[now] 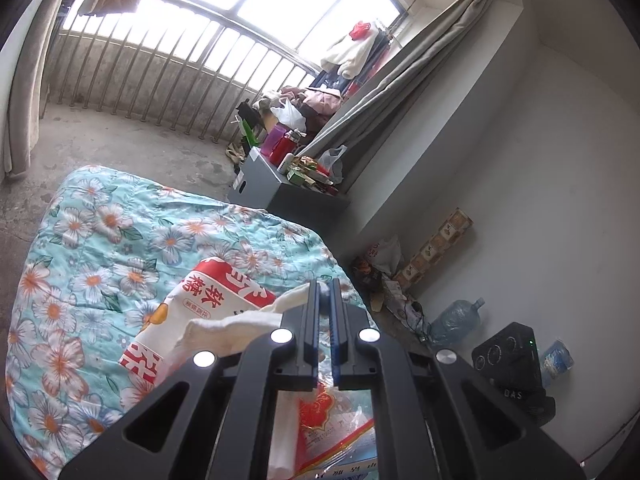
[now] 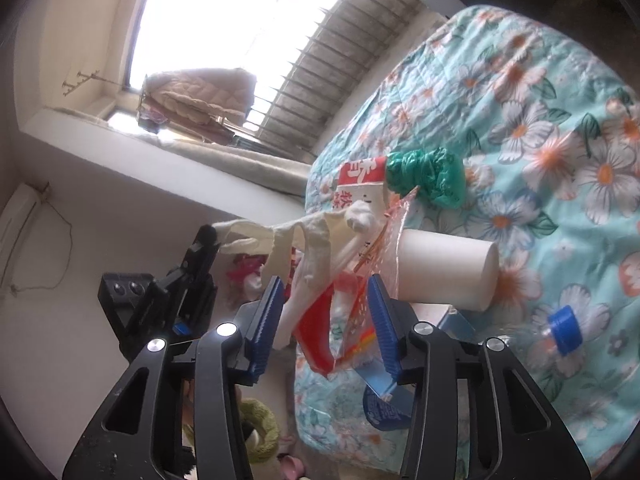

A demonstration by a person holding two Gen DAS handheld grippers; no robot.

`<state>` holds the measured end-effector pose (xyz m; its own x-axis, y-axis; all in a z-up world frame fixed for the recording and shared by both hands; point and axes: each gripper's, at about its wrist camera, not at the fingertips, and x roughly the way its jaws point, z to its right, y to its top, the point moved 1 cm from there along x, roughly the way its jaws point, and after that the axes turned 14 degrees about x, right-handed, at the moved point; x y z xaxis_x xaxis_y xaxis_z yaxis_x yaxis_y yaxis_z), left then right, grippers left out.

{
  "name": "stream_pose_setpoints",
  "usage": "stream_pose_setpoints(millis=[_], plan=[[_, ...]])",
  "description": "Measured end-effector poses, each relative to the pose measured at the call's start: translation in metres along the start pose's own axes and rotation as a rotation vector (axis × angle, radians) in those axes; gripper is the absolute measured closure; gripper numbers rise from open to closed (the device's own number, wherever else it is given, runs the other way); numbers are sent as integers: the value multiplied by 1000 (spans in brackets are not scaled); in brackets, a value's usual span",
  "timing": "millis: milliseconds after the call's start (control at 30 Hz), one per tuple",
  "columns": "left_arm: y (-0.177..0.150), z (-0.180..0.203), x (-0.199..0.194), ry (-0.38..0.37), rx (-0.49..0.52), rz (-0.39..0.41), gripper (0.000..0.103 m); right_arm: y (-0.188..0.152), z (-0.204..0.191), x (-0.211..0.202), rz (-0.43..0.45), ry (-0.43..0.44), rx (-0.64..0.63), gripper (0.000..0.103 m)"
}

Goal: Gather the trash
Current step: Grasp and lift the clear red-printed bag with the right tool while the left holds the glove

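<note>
Left gripper [image 1: 325, 280]: fingers pinched nearly together on the white bag [image 1: 224, 326], lifting its edge off the quilt [image 1: 100, 240]. Right gripper [image 2: 326, 280]: fingers about half open, red wrapper [image 2: 320, 320] and bag folds between them; contact with pads unclear. Trash heaped on quilt: paper roll [image 2: 448, 272], green bag [image 2: 426, 174], bottle [image 2: 560, 330] partly hidden behind right finger.

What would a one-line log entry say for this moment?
left gripper: shut on white bag handle | right gripper: open around red wrapper | floral quilt: trash remaining
</note>
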<state>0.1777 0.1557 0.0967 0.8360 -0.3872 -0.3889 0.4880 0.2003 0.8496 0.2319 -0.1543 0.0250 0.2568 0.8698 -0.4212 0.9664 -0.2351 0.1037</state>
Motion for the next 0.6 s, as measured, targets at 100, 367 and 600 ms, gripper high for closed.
stream_pose_setpoints(millis=[100, 367, 600], plan=[[-4, -3, 2, 4, -10, -6, 99, 6, 5, 13, -18, -9, 40, 65], [3, 6, -2, -16, -1, 22, 99, 2, 7, 18, -24, -15, 55, 66], [26, 31, -31, -70, 54, 146, 99, -1, 2, 1, -5, -2, 26, 66]])
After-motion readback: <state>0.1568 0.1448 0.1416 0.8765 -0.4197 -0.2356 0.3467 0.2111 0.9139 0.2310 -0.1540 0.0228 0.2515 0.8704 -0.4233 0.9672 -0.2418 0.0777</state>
